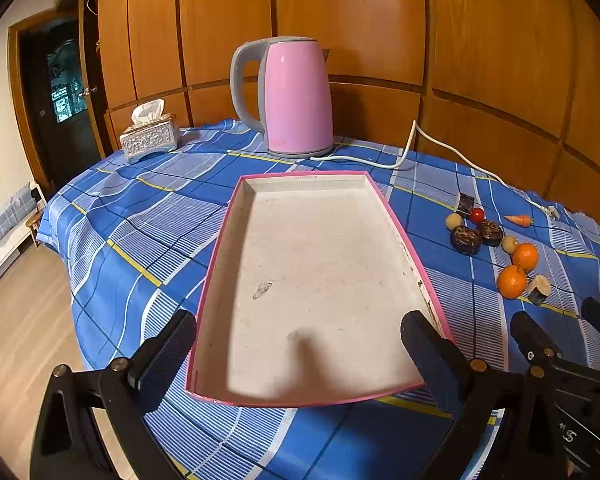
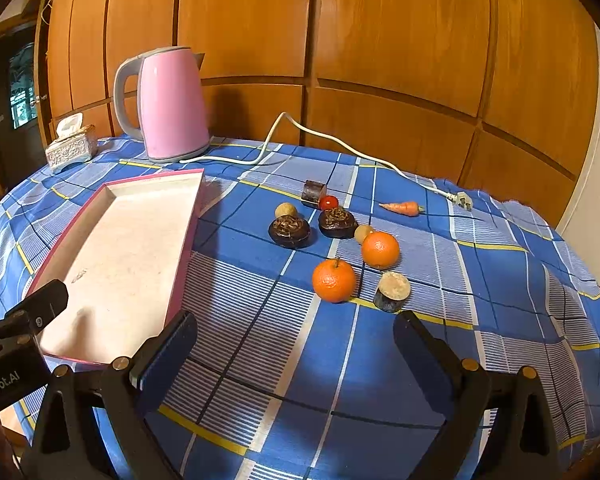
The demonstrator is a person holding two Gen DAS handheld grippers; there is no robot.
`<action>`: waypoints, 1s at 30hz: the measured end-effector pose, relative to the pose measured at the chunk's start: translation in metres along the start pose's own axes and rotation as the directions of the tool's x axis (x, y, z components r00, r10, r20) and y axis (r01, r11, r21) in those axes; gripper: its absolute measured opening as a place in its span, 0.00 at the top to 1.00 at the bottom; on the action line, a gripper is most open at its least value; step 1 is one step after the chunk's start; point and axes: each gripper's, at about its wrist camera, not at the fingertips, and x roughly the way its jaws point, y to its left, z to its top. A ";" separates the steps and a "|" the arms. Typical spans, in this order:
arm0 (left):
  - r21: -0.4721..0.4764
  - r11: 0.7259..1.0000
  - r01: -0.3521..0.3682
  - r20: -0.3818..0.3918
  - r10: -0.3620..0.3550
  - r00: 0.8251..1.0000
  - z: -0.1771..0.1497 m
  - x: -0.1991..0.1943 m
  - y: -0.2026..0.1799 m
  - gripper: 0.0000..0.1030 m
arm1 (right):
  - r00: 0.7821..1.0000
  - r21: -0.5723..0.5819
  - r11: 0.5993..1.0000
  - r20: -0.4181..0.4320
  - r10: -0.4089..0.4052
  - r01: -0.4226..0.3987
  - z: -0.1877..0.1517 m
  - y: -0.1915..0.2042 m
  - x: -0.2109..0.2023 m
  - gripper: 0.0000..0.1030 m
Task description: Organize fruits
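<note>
A pink-rimmed white tray [image 1: 396, 224] lies empty on the blue plaid tablecloth; it also shows in the right wrist view [image 2: 188, 240]. My left gripper [image 1: 300, 356] is open, straddling the tray's near end. My right gripper [image 2: 296, 356] is open and empty above the cloth, just short of the fruit. Ahead of it lie two oranges [image 2: 334, 280] [image 2: 380, 249], a cut sugarcane piece [image 2: 392, 291], two dark water chestnuts [image 2: 289, 232] [image 2: 337, 222], two small tan fruits [image 2: 286, 211] [image 2: 364, 233], a cherry tomato [image 2: 328, 201], another dark piece [image 2: 314, 193] and a small carrot [image 2: 404, 207].
A pink kettle [image 1: 296, 96] stands at the back of the table, its white cord [image 2: 340, 144] and plug trailing right behind the fruit. A silver tissue box [image 1: 150, 138] sits at the back left. The table edge drops to wooden floor [image 1: 24, 304] on the left.
</note>
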 end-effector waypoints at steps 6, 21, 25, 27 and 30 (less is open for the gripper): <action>-0.003 1.000 0.000 -0.001 0.000 1.000 0.000 0.000 0.000 0.00 | 1.000 0.000 1.000 -0.001 0.001 -0.001 0.000 0.000 0.000 0.03; -0.013 1.000 0.006 -0.005 -0.006 1.000 -0.001 0.001 0.003 0.00 | 1.000 0.002 1.000 0.004 -0.006 0.006 0.001 -0.001 -0.001 0.03; -0.013 1.000 0.007 -0.006 -0.007 1.000 -0.001 0.001 0.004 0.00 | 1.000 0.003 1.000 0.004 -0.007 0.007 0.001 -0.001 -0.001 0.03; -0.013 1.000 0.007 -0.007 -0.007 1.000 -0.001 0.001 0.004 0.00 | 1.000 0.005 1.000 0.004 -0.007 0.007 0.000 -0.001 -0.001 0.03; -0.014 1.000 0.007 -0.007 -0.007 1.000 -0.001 0.002 0.003 0.00 | 1.000 0.006 1.000 0.004 -0.007 0.007 0.001 -0.001 -0.001 0.03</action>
